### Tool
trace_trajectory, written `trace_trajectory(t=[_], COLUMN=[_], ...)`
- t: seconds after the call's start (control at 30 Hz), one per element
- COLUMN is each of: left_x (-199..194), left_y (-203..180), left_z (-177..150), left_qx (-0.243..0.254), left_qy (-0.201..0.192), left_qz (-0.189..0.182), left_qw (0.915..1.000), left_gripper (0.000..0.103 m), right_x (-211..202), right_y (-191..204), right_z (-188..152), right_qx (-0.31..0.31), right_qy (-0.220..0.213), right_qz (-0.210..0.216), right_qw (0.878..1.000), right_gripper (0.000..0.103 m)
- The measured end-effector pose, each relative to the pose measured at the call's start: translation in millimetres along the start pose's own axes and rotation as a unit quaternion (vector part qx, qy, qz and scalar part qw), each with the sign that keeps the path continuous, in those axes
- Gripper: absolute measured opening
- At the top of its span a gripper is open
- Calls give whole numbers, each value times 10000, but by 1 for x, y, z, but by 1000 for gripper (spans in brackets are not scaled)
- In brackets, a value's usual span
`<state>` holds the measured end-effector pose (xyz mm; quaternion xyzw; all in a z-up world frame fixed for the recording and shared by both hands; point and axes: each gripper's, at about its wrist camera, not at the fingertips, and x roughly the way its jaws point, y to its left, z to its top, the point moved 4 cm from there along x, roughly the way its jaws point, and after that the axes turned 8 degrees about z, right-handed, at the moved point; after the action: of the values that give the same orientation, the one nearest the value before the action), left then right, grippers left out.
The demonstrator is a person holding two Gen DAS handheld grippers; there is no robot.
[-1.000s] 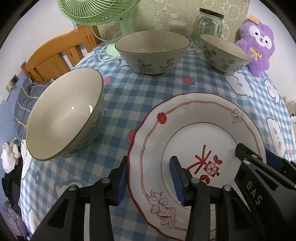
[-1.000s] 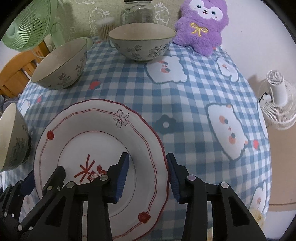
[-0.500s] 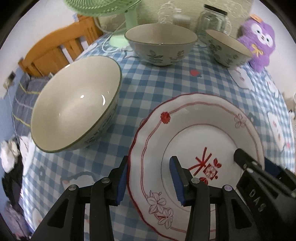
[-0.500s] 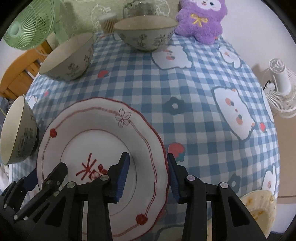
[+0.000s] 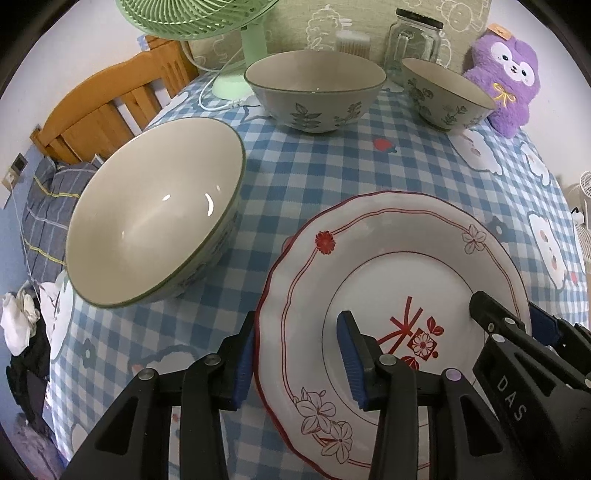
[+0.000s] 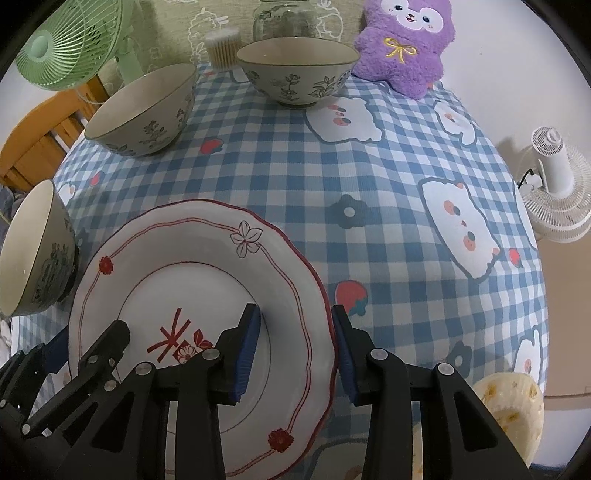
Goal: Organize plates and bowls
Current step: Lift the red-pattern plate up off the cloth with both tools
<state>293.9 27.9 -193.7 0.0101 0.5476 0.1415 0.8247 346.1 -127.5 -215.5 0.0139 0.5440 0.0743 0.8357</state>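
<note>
Since a second ago the view has crept toward the near glossy bowl (image 5: 155,225), which looms larger, while the scalloped, red-rimmed porcelain plate (image 5: 391,280) stays held above the blue gingham desk (image 6: 388,177). The left tongs (image 5: 299,354) clamp its left rim, one blue ribbed pad beneath and one on top; the right tongs (image 6: 295,343) clamp the opposite rim likewise.

Green fan (image 5: 192,22), glass jar (image 5: 415,40), purple plush (image 6: 404,44).
</note>
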Motion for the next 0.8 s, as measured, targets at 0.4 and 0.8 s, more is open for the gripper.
trace_trajectory(t=[0.4, 0.8], left_x=[-26, -60], left_y=[15, 27], left_z=[-7, 0], left_qx=[-13, 233], left_qy=[-21, -374], left_qz=[-298, -537], left_qw=[9996, 9976], left_gripper=[40, 40], right_x=[-33, -74], right_y=[13, 21], right_z=[2, -7], right_qx=[-38, 202], right_qy=[-273, -600], right_qz=[-121, -355], right_qw=[9995, 9974], right_gripper=[42, 42])
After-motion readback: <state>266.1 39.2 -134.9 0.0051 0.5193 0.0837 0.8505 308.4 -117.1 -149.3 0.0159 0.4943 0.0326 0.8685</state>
